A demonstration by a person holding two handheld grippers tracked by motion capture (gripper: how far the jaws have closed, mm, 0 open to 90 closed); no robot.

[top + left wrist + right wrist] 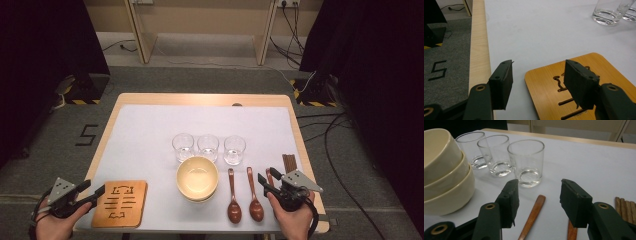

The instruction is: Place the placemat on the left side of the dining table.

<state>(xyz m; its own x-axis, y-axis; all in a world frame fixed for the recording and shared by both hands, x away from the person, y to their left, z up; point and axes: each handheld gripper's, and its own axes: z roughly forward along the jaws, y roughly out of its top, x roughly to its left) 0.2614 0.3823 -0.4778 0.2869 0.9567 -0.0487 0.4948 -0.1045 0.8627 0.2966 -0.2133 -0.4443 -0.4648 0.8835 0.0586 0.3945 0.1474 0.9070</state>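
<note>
White cloth covers the wooden table [295, 107] in front of me. At its near left corner my left gripper [90, 192] hangs with jaws apart and nothing between them, one jaw over the wooden trivet [120, 203]. Right of the trivet sits a stack of cream bowls [197, 178], with three empty glasses [208, 147] just behind it. Next come wooden spoons [245, 196], then my right gripper [267, 181], jaws wide and holding nothing, above a spoon handle. Chopsticks [289, 162] lie near the right edge.

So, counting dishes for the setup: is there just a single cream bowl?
No, the right gripper view shows three cream bowls nested in one stack.
</note>
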